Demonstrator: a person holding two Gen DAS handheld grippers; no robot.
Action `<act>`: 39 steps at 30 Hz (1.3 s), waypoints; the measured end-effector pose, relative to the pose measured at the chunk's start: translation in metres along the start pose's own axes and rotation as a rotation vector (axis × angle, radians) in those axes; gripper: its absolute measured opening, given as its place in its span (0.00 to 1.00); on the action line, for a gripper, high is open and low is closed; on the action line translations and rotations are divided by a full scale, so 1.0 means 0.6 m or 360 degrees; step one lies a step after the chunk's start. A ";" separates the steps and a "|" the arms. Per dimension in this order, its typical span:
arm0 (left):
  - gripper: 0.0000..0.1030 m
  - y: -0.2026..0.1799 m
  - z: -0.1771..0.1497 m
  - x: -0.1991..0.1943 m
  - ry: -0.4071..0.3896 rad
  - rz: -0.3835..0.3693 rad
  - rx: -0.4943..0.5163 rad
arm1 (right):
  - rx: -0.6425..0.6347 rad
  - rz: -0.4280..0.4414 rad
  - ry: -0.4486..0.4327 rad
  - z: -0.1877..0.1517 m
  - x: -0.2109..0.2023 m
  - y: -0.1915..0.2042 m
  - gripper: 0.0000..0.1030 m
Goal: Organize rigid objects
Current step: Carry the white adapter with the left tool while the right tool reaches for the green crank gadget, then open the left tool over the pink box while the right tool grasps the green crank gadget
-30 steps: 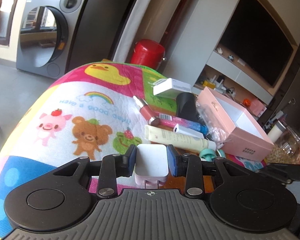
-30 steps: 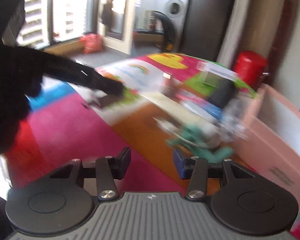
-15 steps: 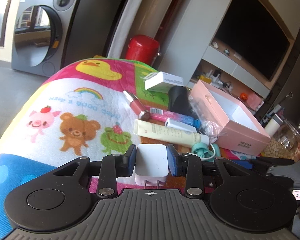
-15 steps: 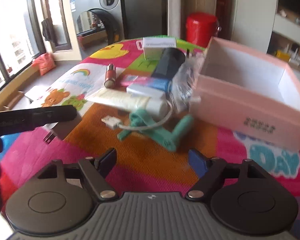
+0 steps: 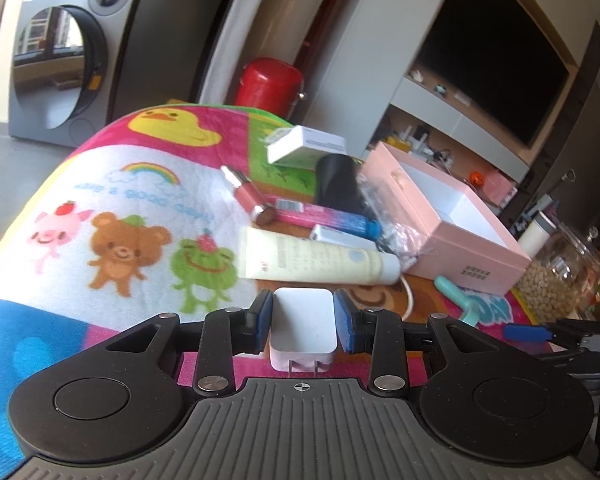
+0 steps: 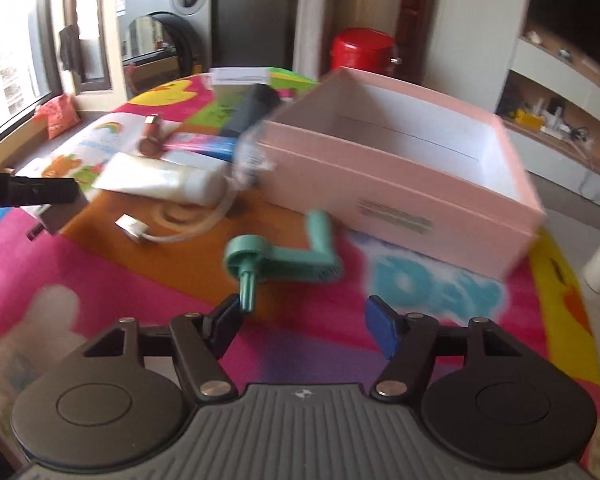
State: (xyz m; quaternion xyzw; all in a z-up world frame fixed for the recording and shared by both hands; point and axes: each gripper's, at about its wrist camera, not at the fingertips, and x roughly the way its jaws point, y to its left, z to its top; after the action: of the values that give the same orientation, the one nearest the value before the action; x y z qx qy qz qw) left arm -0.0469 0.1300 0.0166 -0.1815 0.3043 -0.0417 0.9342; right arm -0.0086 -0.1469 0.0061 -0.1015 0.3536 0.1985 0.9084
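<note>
Charger [image 5: 303,322] clamped in left gripper [image 5: 303,326], prongs half hidden; right gripper [image 6: 304,322] spread, view blurred.

Bright daylight, motion blur, fisheye warp.

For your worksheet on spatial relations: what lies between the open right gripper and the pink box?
In the right wrist view, the teal hand crank lies on the colourful cloth between the right gripper and the pink box.
</note>
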 end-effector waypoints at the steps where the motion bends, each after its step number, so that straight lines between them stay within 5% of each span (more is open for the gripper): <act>1: 0.36 -0.007 -0.001 0.003 0.0011 -0.0012 0.0018 | 0.0020 -0.0004 -0.0006 -0.008 -0.006 -0.014 0.69; 10: 0.36 -0.076 -0.016 0.009 0.0115 -0.0079 0.0261 | -0.0111 0.0192 -0.0215 0.023 0.008 -0.016 0.78; 15: 0.36 -0.101 -0.032 0.001 0.0178 -0.0091 0.0396 | -0.0174 0.0238 -0.0106 0.041 0.043 -0.009 0.68; 21: 0.36 -0.141 -0.031 -0.013 0.0193 -0.0218 0.0509 | -0.0200 0.0236 -0.0224 0.009 -0.042 -0.022 0.68; 22: 0.36 -0.150 -0.021 -0.016 0.0177 -0.0255 0.0518 | -0.0202 0.0223 -0.0265 0.006 -0.063 -0.027 0.68; 24: 0.36 -0.180 0.015 -0.022 0.0108 -0.0328 0.0571 | -0.0192 0.0184 -0.0355 0.008 -0.104 -0.040 0.32; 29: 0.36 -0.251 0.141 -0.030 -0.0235 -0.0433 0.0657 | -0.0099 0.0111 -0.0547 0.076 -0.167 -0.088 0.31; 34: 0.36 -0.282 0.239 0.051 -0.0295 -0.0527 0.0463 | -0.0089 0.0078 -0.0672 0.129 -0.174 -0.114 0.31; 36: 0.38 -0.294 0.261 0.123 -0.0178 -0.0489 0.0444 | -0.0107 0.0067 -0.0677 0.146 -0.170 -0.118 0.44; 39: 0.37 -0.297 0.251 0.216 0.0041 -0.0259 0.0479 | -0.0083 0.0033 -0.0664 0.146 -0.162 -0.123 0.71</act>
State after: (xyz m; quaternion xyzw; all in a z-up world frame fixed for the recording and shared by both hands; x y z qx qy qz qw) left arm 0.1520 -0.0132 0.1230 -0.0631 0.2907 -0.1647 0.9404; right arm 0.0109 -0.2128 0.1399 -0.0780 0.1536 0.2338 0.9569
